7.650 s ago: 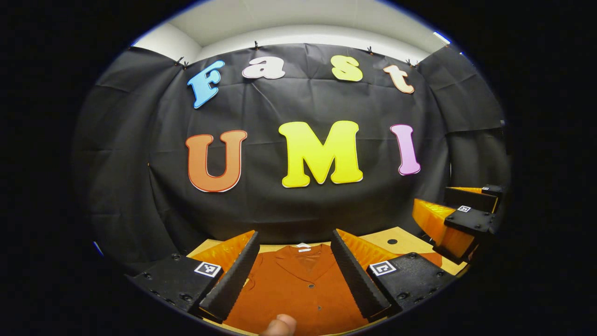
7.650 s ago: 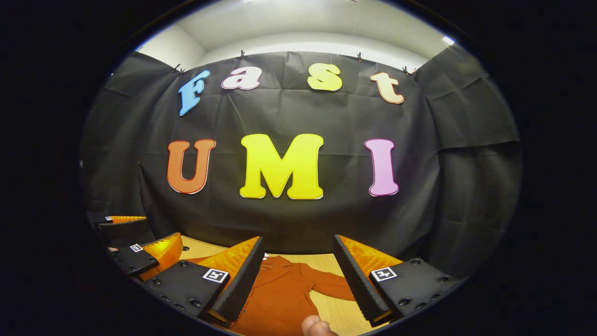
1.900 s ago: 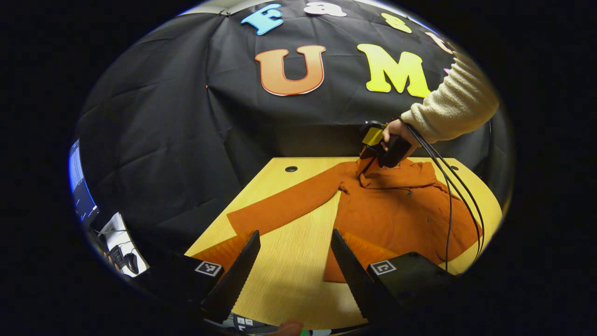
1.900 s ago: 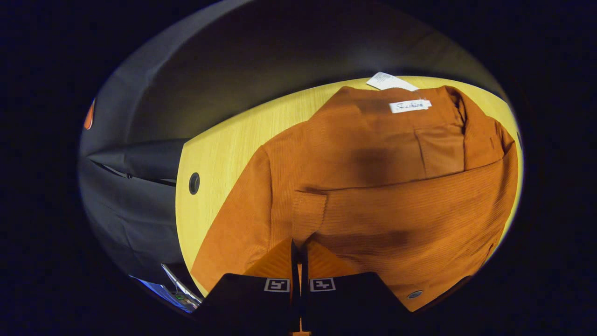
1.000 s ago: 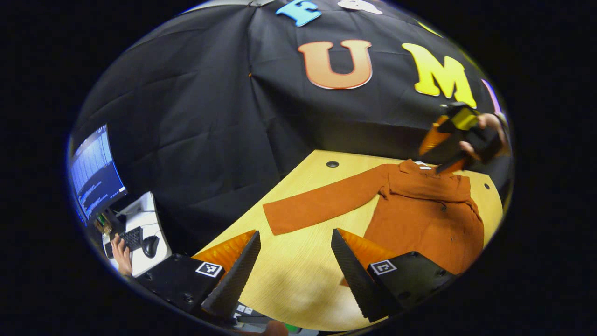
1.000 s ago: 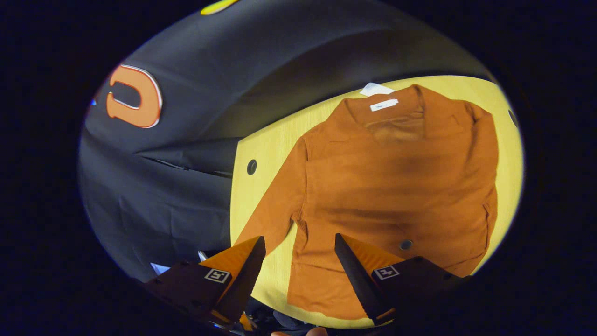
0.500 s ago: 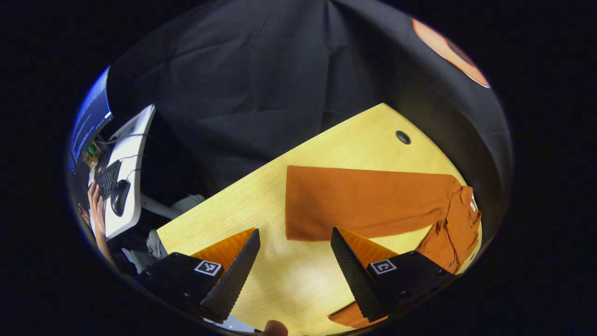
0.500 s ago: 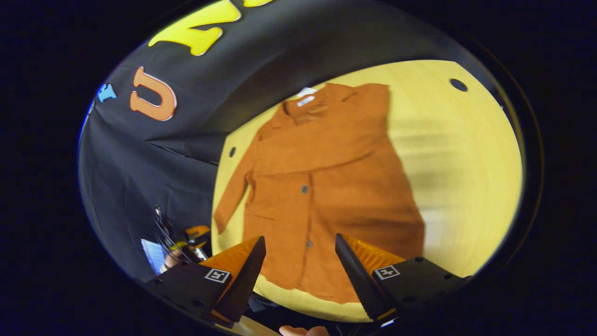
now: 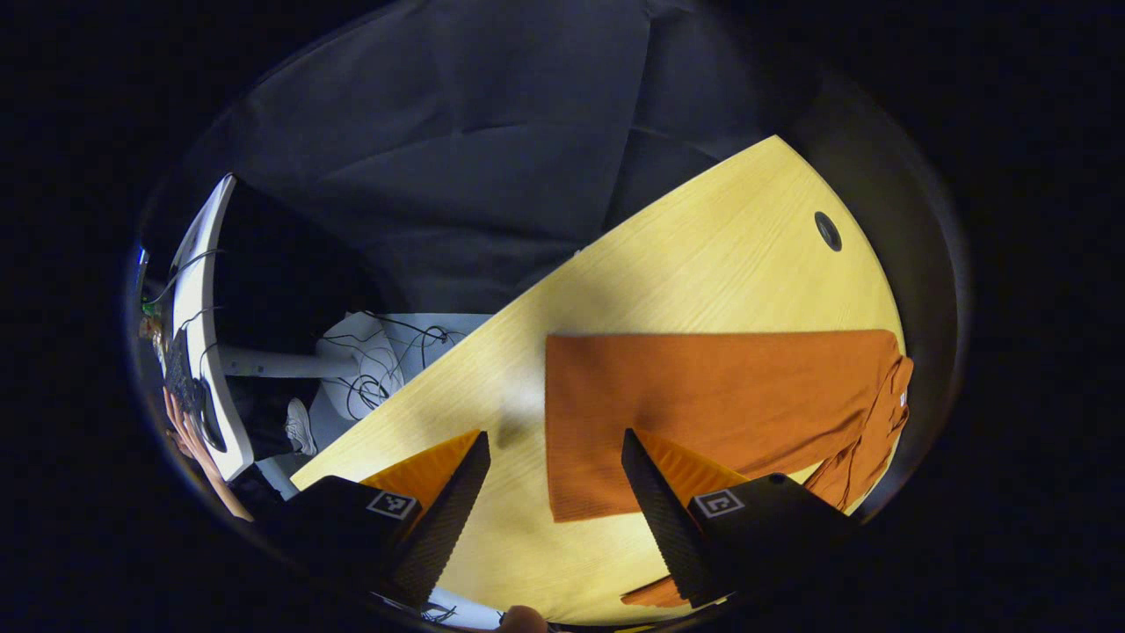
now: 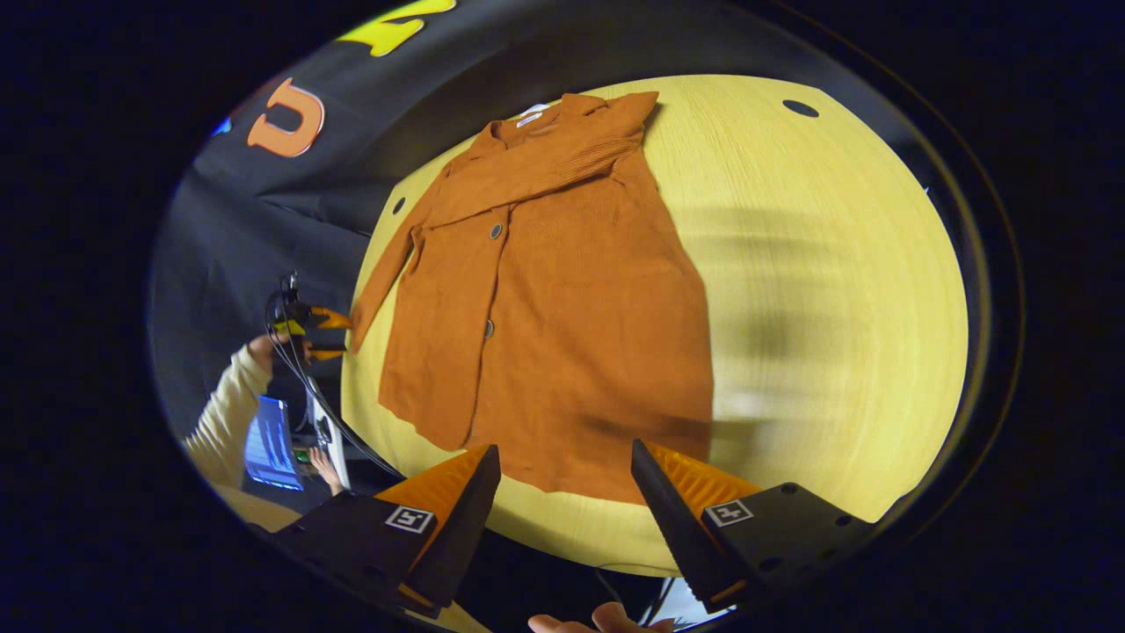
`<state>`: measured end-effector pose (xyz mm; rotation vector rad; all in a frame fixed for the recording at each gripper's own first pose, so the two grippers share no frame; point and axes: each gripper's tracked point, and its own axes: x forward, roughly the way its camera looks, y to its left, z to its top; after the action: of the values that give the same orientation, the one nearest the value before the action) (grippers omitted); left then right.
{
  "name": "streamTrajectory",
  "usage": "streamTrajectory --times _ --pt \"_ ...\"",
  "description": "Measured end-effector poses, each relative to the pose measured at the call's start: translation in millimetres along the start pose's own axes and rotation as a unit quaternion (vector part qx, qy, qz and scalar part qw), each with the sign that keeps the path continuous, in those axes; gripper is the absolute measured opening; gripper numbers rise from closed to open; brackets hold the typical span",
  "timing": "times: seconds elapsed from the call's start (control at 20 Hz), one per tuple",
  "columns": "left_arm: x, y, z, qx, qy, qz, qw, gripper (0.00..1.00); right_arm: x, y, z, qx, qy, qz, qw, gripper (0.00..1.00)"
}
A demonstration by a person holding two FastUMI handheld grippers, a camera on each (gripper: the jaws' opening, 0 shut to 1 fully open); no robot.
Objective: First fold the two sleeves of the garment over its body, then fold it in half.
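A rust-orange buttoned garment (image 10: 562, 299) lies flat on the wooden table (image 10: 835, 290), collar at the far end. One sleeve (image 10: 545, 163) is folded across its chest. The other sleeve (image 9: 712, 396) stretches straight out over the table, and its cuff end (image 9: 571, 466) lies between the fingers of my open left gripper (image 9: 554, 519), just above the wood. In the right gripper view that left gripper (image 10: 327, 336) shows small by the cuff, held by a hand in a cream sleeve (image 10: 233, 387). My right gripper (image 10: 562, 519) hangs open above the garment's hem, holding nothing.
The table has round cable holes (image 9: 826, 230) (image 10: 800, 108) near its far corners. Beyond its left edge stand a white desk (image 9: 198, 290) with a keyboard, loose cables (image 9: 387, 352) on the floor and a lit screen (image 10: 264, 444). Bare wood lies right of the garment.
My left gripper has closed in on the outstretched sleeve's cuff. My right gripper, open since letting go of the folded sleeve, has drawn back toward the hem.
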<state>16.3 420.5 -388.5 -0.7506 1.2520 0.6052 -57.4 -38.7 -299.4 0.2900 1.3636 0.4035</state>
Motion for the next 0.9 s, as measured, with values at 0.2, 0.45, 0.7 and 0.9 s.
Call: streamTrajectory --times 0.2,0.45,0.7,0.9 --pt "9.6 -3.8 3.8 -0.025 0.030 0.001 0.999 0.92 -4.9 1.2 4.2 0.038 -0.011 0.019 0.999 0.96" --pt "7.3 -17.5 6.4 0.000 0.061 0.017 0.998 0.77 -6.6 0.9 3.8 0.059 -0.010 0.026 0.998 0.95" --pt "8.9 -31.1 9.8 0.036 0.057 0.024 0.997 0.32 -7.7 -0.7 3.9 0.025 -0.015 0.014 0.999 0.96" --pt "9.0 -31.8 13.7 0.052 0.035 0.003 0.998 0.26 -3.5 0.8 1.1 0.012 -0.017 0.003 1.000 0.96"
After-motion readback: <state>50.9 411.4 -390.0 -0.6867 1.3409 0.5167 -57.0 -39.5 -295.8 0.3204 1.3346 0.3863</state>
